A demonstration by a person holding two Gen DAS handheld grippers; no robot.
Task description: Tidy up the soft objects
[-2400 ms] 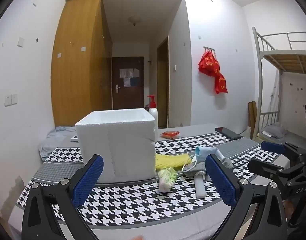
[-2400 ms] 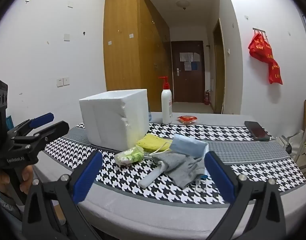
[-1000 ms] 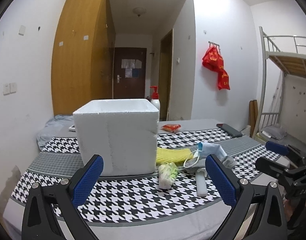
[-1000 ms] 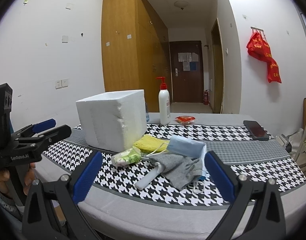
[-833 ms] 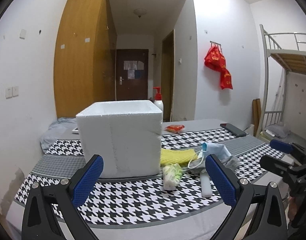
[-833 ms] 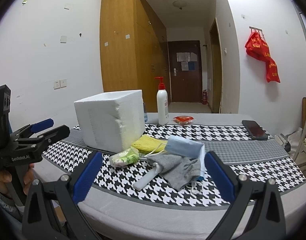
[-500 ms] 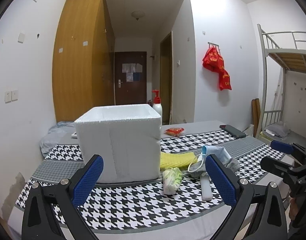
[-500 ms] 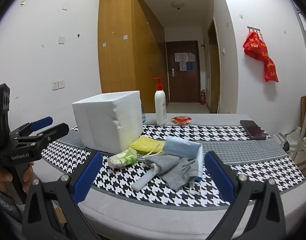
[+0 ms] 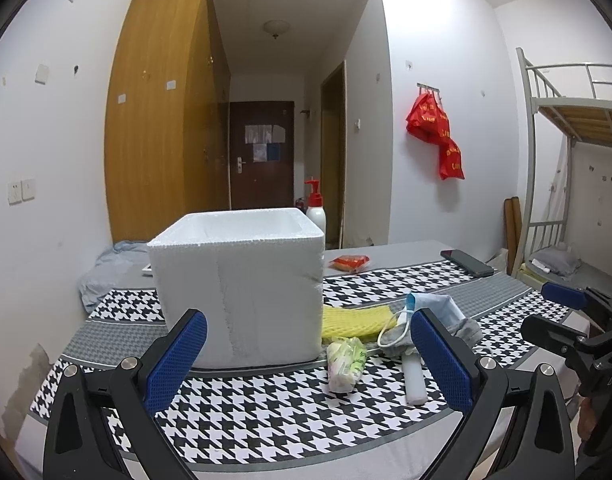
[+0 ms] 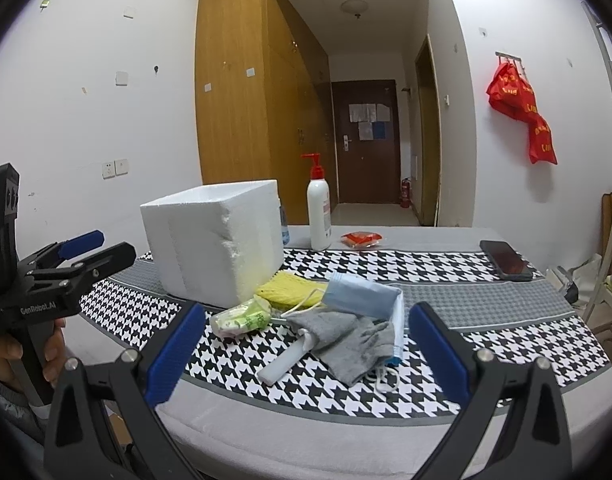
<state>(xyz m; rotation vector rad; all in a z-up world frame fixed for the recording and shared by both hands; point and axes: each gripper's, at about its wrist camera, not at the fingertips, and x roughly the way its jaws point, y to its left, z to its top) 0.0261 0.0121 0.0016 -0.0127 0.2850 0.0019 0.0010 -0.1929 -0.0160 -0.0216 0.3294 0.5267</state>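
A white foam box (image 9: 242, 280) (image 10: 218, 240) stands on the houndstooth cloth. Beside it lies a pile: a yellow foam net (image 9: 356, 322) (image 10: 292, 286), a green-white plastic packet (image 9: 345, 364) (image 10: 242, 317), a blue face mask (image 10: 362, 294) (image 9: 434, 306), a grey sock (image 10: 348, 340) and a white foam stick (image 10: 284, 362) (image 9: 413, 376). My left gripper (image 9: 306, 364) is open and empty before the table's near edge, facing the box; it also shows in the right wrist view (image 10: 94, 246). My right gripper (image 10: 306, 356) is open and empty, facing the pile.
A pump bottle (image 10: 319, 212), a red snack packet (image 10: 362, 239) and a black phone (image 10: 505, 265) lie at the back of the table (image 10: 306, 436). A bunk bed (image 9: 566, 184) stands at the right. A wall is at the left.
Both grippers have drifted slightly, so the views shift a little. Both stay open and empty. Nothing on the table has moved.
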